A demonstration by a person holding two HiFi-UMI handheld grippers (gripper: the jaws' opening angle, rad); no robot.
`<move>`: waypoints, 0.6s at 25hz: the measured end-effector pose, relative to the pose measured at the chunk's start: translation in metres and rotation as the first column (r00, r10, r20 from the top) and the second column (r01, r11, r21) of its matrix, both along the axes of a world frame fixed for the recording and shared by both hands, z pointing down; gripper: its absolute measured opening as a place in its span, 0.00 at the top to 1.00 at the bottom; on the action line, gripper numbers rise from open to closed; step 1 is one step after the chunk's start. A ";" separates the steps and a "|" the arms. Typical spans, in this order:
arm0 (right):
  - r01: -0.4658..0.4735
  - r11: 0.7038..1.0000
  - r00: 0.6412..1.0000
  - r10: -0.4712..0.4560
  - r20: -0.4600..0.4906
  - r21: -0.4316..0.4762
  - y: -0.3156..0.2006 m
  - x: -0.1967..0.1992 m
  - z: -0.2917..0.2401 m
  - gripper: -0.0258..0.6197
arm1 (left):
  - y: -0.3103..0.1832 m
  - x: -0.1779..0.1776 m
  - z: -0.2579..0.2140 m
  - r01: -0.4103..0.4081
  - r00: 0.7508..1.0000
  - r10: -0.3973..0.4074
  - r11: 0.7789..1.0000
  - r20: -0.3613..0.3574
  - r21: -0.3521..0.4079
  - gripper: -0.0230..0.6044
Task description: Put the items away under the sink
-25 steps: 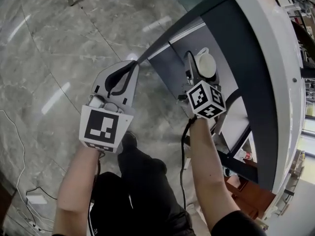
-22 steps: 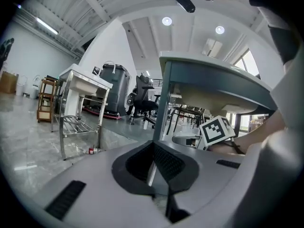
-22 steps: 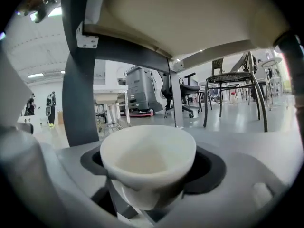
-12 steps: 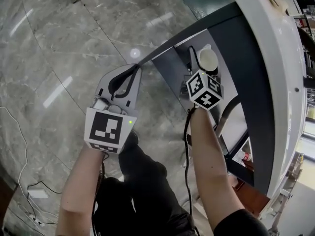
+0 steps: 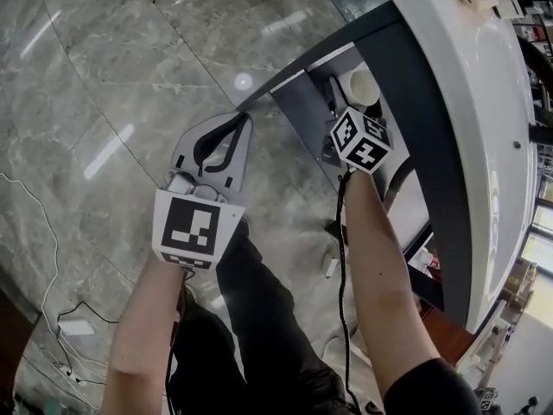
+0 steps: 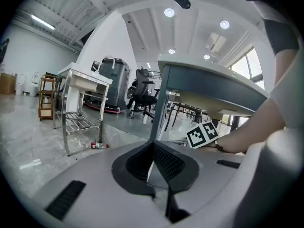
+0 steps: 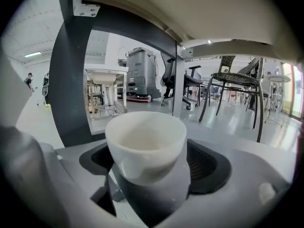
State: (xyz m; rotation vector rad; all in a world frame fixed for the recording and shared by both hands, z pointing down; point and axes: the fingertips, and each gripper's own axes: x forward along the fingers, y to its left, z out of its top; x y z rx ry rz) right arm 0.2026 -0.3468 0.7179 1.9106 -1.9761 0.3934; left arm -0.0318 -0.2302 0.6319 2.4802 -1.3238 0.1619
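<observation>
The right hand-held gripper (image 5: 344, 100) grasps a white cup (image 7: 146, 144). In the right gripper view the cup sits upright between the two dark pads, mouth up, with a jaw pressed to either side of its lower wall. In the head view the cup (image 5: 359, 85) lies at about 1 o'clock from the picture's middle. It is held under the overhang of the white table (image 5: 449, 102), just beside the dark grey frame (image 5: 415, 119) that carries the top. The gripper's marker cube (image 5: 361, 141) sits at 6 o'clock from the cup, with the person's right forearm (image 5: 380, 266) running down behind it.

The left hand-held gripper (image 5: 235, 124) is clenched: in the left gripper view its ribbed pads (image 6: 164, 161) meet at their tips, and they hold no object. In the head view it hovers over the grey marble floor (image 5: 95, 76), at 9 o'clock from the right gripper and apart from it. Its tips point toward 12 o'clock, close to the corner of the dark frame.

The person's legs in dark trousers (image 5: 259, 318) fill the 6 o'clock part of the head view. A thin cable (image 5: 45, 232) trails over the floor at 8 o'clock. In the left gripper view a small bottle (image 6: 99, 146) lies on the floor at 9 o'clock, at the foot of a metal rack (image 6: 80, 113).
</observation>
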 end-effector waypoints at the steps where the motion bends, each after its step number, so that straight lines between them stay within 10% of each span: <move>1: -0.007 1.000 1.000 0.007 0.003 -0.012 0.005 0.002 0.000 0.29 | 0.003 0.000 -0.002 -0.003 1.000 0.003 1.000 0.003 -0.002 0.95; 15: 0.016 0.999 0.973 -0.026 0.228 0.046 0.145 -0.086 -0.103 0.30 | 0.095 -0.027 -0.090 -0.013 1.000 0.013 1.000 -0.006 -0.021 0.95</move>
